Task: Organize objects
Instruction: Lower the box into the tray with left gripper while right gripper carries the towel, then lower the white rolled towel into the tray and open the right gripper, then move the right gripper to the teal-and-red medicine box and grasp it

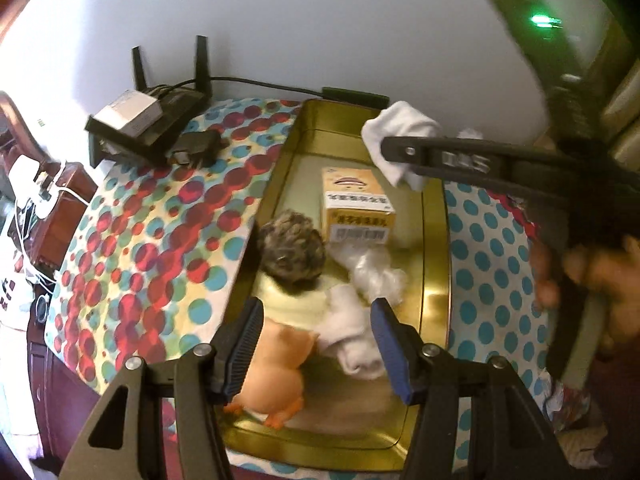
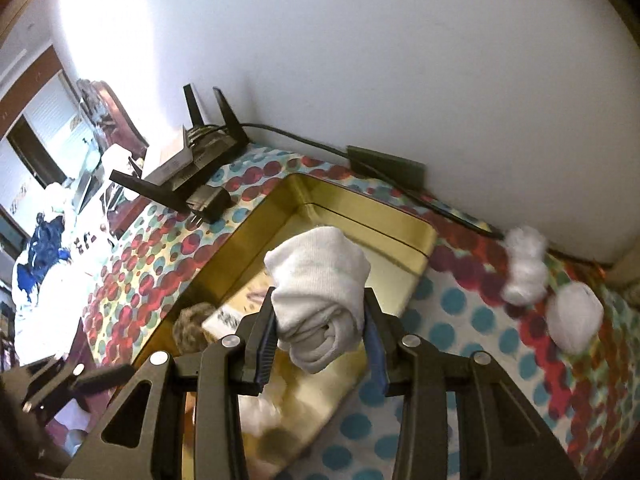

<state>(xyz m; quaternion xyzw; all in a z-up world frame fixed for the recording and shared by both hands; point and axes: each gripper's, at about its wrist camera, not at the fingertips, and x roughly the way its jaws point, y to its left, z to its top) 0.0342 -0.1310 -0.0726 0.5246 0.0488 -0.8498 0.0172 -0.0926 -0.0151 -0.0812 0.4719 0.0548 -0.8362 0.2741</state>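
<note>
Right gripper [image 2: 320, 344] is clamped on a rolled white sock [image 2: 320, 292], carried above the gold tin [image 2: 360, 216]; left gripper [image 1: 316, 344] hangs over the tin's near end with jaws apart and nothing between them. Directly under the left claw lie an orange duck toy [image 1: 276, 368] and another rolled sock [image 1: 352, 336]; just beyond, a brown fuzzy ball [image 1: 290, 252] and white wadding [image 1: 376, 276]; farther still, a yellow box [image 1: 356, 208]. So the tin is well filled, I'd judge; still outside, right of the right claw on the spotted cloth [image 2: 460, 320], sit a white ball [image 2: 574, 316] and cotton tufts [image 2: 524, 268]; a router [image 2: 192, 160] stands at the back wall.
</note>
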